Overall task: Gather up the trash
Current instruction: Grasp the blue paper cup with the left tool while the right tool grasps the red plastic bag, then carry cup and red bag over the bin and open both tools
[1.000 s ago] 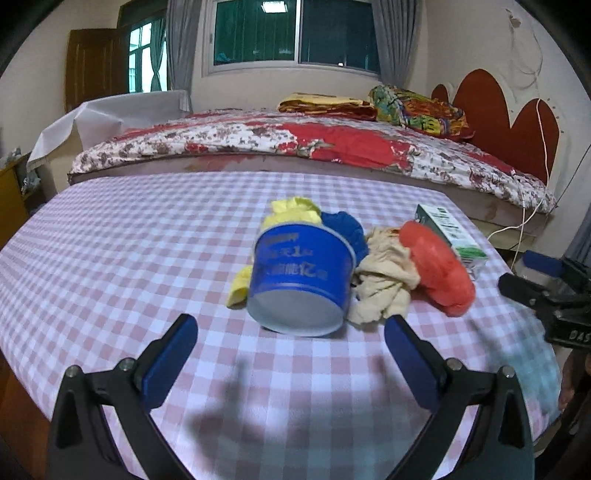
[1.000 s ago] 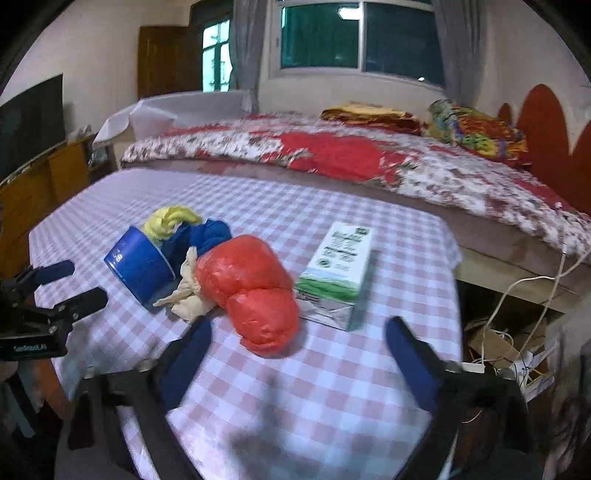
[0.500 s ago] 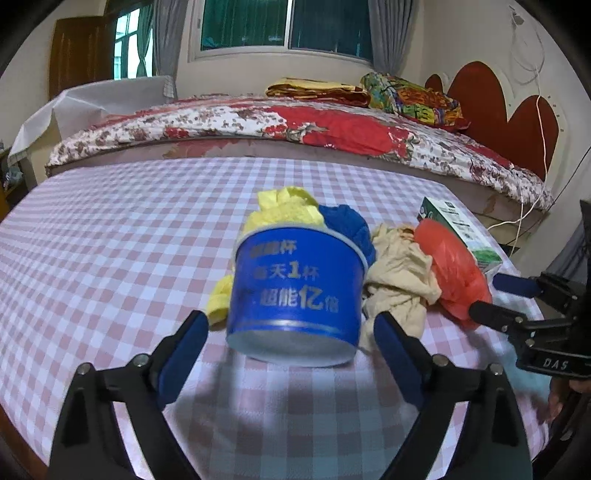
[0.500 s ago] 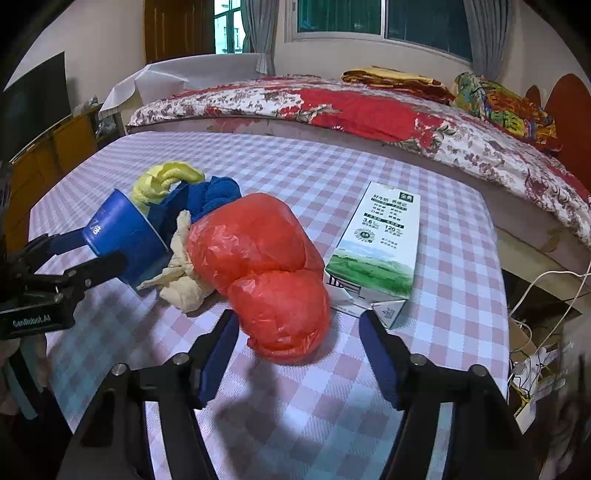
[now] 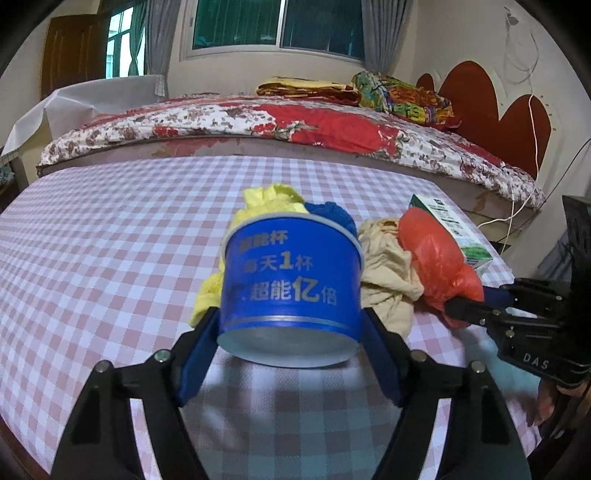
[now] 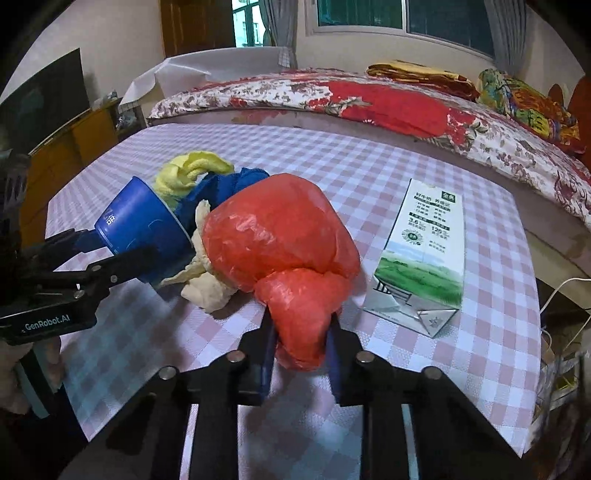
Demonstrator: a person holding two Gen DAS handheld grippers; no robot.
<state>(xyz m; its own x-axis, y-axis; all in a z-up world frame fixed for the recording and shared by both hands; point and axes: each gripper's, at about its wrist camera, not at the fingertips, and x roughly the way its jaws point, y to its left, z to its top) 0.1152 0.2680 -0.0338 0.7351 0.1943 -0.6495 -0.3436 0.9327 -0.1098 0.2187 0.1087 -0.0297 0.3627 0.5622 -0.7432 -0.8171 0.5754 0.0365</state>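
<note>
My left claw [image 5: 290, 332] pinches the blue cup [image 5: 291, 291]; right claw [image 6: 299, 339] pinches the red bag [image 6: 284, 243] near the table's [image 6: 369, 166] right edge.

Checked tablecloth [image 5: 110, 236] over table; floral-quilted bed [image 5: 295, 125] behind; red headboard [image 5: 517, 110]; curtained window [image 5: 277, 26].

table [image 5: 110, 240]: pink-and-white check cloth
cup [image 5: 291, 284]: deep blue, pale and gold lettering, silvery-grey base
plastic bag [image 6: 280, 240]: red-orange, glossy
cloth by cup rim [image 6: 192, 173]: yellow
cloth next to it [image 6: 225, 184]: dark blue
crumpled rag [image 5: 388, 269]: cream-beige
carton [image 6: 424, 251]: white with green field print (dark green top band)
bed [image 5: 258, 122]: red floral quilt on white
left tool [image 5: 290, 354]: black, blue pads
right tool [image 6: 299, 354]: black, blue pads
</note>
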